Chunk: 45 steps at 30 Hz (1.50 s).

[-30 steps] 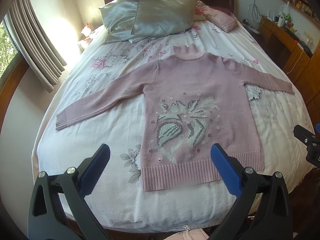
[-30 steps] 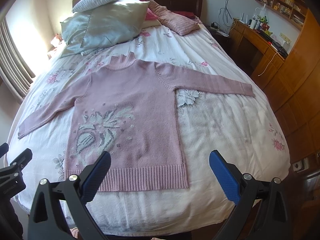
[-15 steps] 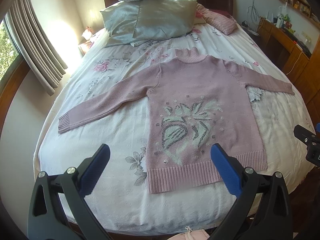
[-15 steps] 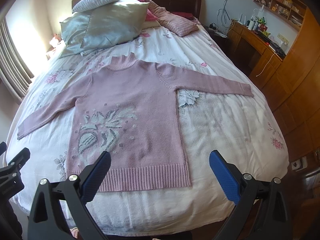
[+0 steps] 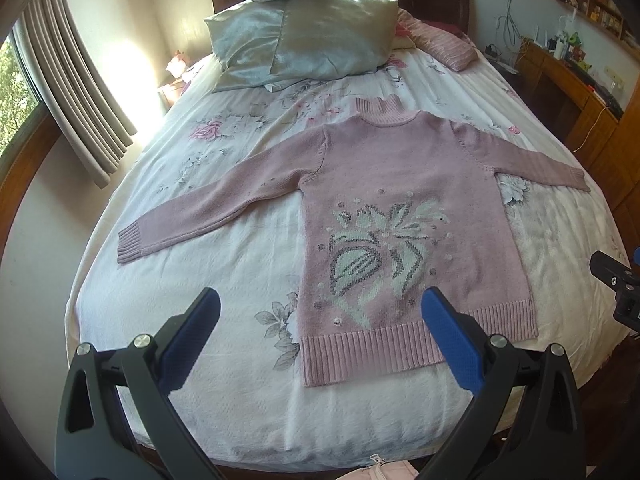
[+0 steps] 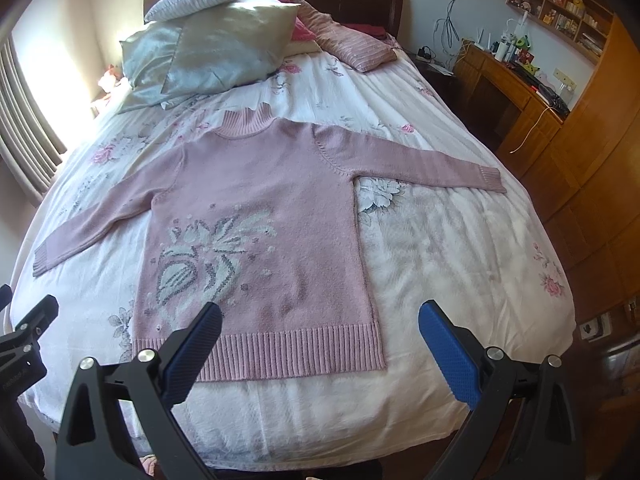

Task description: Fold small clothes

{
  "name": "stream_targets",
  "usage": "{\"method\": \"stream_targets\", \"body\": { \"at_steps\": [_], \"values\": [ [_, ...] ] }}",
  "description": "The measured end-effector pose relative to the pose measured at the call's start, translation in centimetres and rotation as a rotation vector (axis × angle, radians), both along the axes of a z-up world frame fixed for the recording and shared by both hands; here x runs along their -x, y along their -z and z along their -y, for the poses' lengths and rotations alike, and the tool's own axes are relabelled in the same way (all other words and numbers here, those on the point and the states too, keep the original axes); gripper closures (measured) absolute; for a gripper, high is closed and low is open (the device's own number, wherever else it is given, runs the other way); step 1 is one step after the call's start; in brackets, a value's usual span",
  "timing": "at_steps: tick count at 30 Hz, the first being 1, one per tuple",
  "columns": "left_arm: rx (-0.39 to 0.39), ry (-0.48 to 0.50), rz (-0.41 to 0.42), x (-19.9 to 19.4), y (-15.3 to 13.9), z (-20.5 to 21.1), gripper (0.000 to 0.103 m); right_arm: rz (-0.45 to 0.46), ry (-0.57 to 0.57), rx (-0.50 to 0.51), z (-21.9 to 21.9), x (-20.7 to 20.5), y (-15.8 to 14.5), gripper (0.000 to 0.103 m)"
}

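Both wrist views have slid rightward since a second ago, while the pink sweater (image 5: 408, 216) lies flat on the bed (image 5: 240, 264), collar toward the pillows (image 5: 304, 36), sleeves spread sideways. From its ribbed hem (image 6: 296, 354), the left gripper (image 5: 320, 340) hovers at the left corner and the right gripper (image 6: 320, 344) at the right, both wide open and empty, so each looks about equally near its own side.

Pink patterned sweater (image 5: 404, 216) lies flat, sleeves spread.

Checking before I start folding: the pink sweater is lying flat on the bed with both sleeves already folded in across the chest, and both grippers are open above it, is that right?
Not quite. The pink sweater lies flat on the bed, but both sleeves are spread straight out to the sides, as both wrist views show. The left gripper and right gripper are open.
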<state>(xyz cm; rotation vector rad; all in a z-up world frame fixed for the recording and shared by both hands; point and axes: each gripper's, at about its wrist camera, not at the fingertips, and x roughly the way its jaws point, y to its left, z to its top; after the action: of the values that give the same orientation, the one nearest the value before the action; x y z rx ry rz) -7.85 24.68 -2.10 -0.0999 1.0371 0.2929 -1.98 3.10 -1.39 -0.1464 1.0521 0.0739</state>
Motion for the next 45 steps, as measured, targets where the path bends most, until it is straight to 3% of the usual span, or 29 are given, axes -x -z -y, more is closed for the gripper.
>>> {"method": "stream_targets", "body": {
  "at_steps": [9, 18, 23, 28, 32, 37, 41, 45],
  "values": [
    [0.056, 0.001, 0.035, 0.0, -0.1, -0.1, 0.003, 0.015, 0.005, -0.016, 0.2, -0.3, -0.6, 0.004],
    [0.02, -0.019, 0.02, -0.4, -0.1, 1.4, 0.003, 0.012, -0.011, -0.043, 1.8, -1.3, -0.4, 0.004],
    [0.024, -0.024, 0.031, -0.6, 0.0, 3.1, 0.003, 0.007, -0.023, -0.066, 3.7, -2.1, 0.0, 0.004],
    [0.092, -0.022, 0.031, -2.5, 1.1, 5.4, 0.003, 0.016, -0.053, -0.128, 7.8, -4.2, 1.3, 0.004],
    [0.087, -0.073, 0.032, -6.2, 1.7, 8.0, 0.003, -0.005, -0.019, -0.196, 14.8, -9.4, 2.7, 0.004],
    [0.105, -0.129, 0.075, -13.2, 2.4, 11.8, 0.003, -0.055, 0.076, -0.125, 25.6, -20.3, 5.7, 0.004],
    [0.125, -0.143, 0.083, -19.8, 4.1, 15.2, 0.003, -0.158, 0.174, -0.23, 35.9, -30.3, 11.0, 0.004],
    [0.163, -0.149, 0.075, -25.8, 6.4, 18.0, 0.003, -0.235, 0.258, -0.195, 43.6, -38.8, 16.9, 0.004]
  ]
}}
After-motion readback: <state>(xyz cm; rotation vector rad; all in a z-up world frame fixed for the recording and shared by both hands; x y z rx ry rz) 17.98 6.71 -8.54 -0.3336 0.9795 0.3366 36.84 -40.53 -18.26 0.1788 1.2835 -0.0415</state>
